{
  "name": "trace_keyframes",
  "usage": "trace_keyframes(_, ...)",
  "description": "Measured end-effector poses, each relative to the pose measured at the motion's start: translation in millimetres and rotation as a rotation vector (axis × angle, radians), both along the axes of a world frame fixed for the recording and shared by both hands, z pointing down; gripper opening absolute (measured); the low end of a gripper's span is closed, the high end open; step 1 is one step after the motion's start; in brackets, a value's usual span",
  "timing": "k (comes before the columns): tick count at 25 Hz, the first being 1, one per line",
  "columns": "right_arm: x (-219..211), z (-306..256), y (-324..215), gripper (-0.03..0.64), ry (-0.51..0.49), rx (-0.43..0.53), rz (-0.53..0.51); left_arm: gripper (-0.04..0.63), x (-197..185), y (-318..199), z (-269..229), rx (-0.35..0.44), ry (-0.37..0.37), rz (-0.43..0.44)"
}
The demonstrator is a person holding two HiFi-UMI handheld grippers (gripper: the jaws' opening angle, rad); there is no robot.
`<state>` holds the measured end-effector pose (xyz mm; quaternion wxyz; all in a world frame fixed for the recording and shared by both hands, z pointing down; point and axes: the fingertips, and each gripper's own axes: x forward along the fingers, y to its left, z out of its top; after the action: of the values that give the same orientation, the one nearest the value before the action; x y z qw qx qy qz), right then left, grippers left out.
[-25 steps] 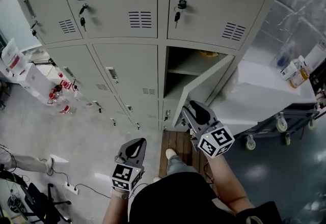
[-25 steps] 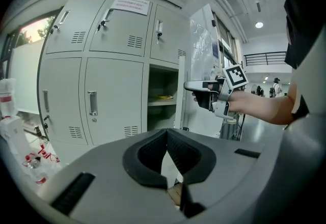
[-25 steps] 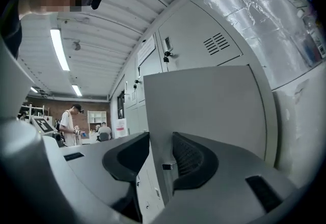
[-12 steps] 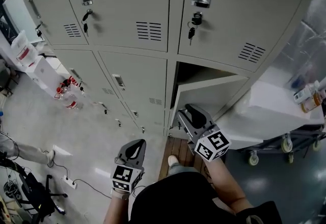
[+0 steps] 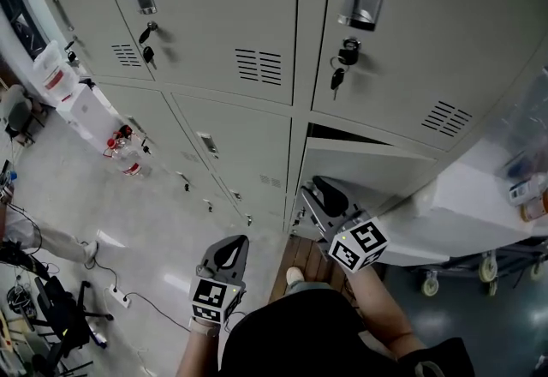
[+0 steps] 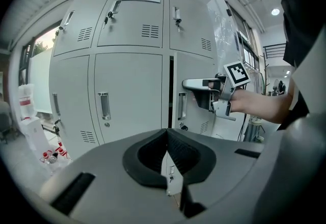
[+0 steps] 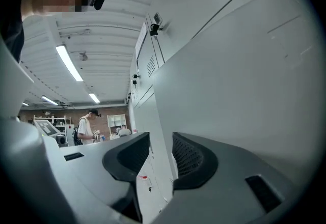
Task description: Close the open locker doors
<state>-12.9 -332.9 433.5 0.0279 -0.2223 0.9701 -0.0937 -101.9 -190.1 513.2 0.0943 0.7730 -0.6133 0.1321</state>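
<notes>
The grey locker door (image 5: 377,174) in the lower right column stands almost shut; only a thin dark gap (image 5: 342,134) shows along its top edge. My right gripper (image 5: 321,191) rests against the door's face, jaws open and nothing between them. In the right gripper view the door (image 7: 244,90) fills the right side, just past the open right gripper (image 7: 160,154). From the left gripper view the same door (image 6: 196,111) shows a narrow dark slit at its hinge-side edge. My left gripper (image 5: 227,255) hangs low in front of the lockers, shut and empty, its pads (image 6: 167,154) meeting.
Keys (image 5: 336,75) hang from the upper lockers' locks. Red-capped bottles (image 5: 124,152) and white bags sit on the floor at left. A white wheeled table (image 5: 479,204) stands right of the lockers. Wooden slats (image 5: 295,260) lie by my foot; cables and a chair (image 5: 60,315) are at lower left.
The locker door has swung from wide open to almost shut, with my right gripper moving along against it. The left gripper has stayed low and shut.
</notes>
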Motion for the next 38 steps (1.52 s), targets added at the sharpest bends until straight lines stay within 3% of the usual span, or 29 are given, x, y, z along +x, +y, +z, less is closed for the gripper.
trace_keyframes(26, -26, 8, -36, 0.15, 0.011, -0.031, -0.114, 0.017, -12, -28, 11, -0.03, 0.013, -0.145)
trace_keyframes(32, -43, 13, -17, 0.142, 0.03, -0.035, -0.162, 0.017, -21, -13, 15, -0.025, 0.032, -0.188)
trace_keyframes(38, -82, 26, 36, 0.098, 0.087, -0.037, -0.279, 0.017, -44, 17, 14, -0.007, 0.063, -0.259)
